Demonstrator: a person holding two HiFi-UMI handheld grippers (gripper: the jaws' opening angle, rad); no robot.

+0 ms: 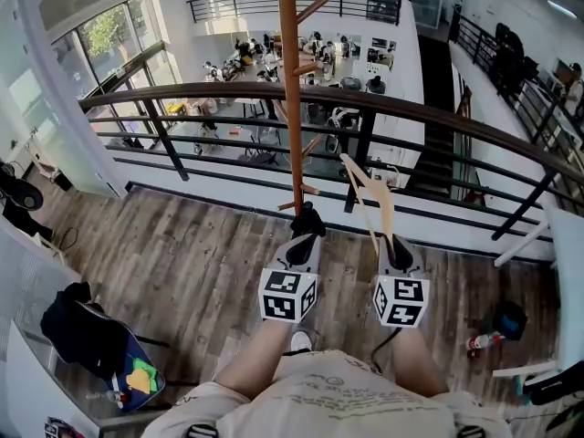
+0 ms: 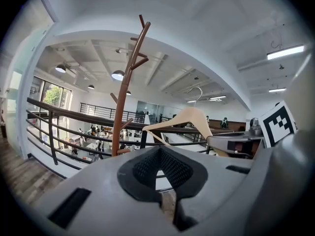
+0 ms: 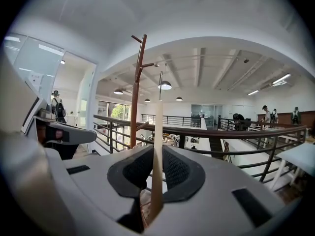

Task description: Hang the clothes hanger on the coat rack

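Left arm: the forearm reached forward, with the left gripper (image 1: pixel 307 219) held out beside the foot of the coat rack (image 1: pixel 289 89) pole.
Left gripper: its jaws were pressed together with nothing between them (image 2: pixel 162 178).
Right arm: it was stretched forward alongside the left one, with the right gripper (image 1: pixel 394 243) just to the right of the left gripper.
Right gripper: it was pinching the lower end of the clothes hanger (image 3: pixel 157 146), which ran up edge-on between its jaws (image 3: pixel 155 193).
Clothes hanger: pale wood with a curved shoulder (image 2: pixel 189 119) and a thin metal hook (image 3: pixel 160 85) at the top. It was held up in the air in front of the railing (image 1: pixel 429 108).
Position: the hanger (image 1: pixel 370 199) was to the right of the pole, near it but not touching, and on no peg.
Coat rack: a reddish-brown wooden pole (image 2: pixel 125 92) with short upward-angled pegs, standing on the wooden floor (image 1: pixel 182 263) by the railing.
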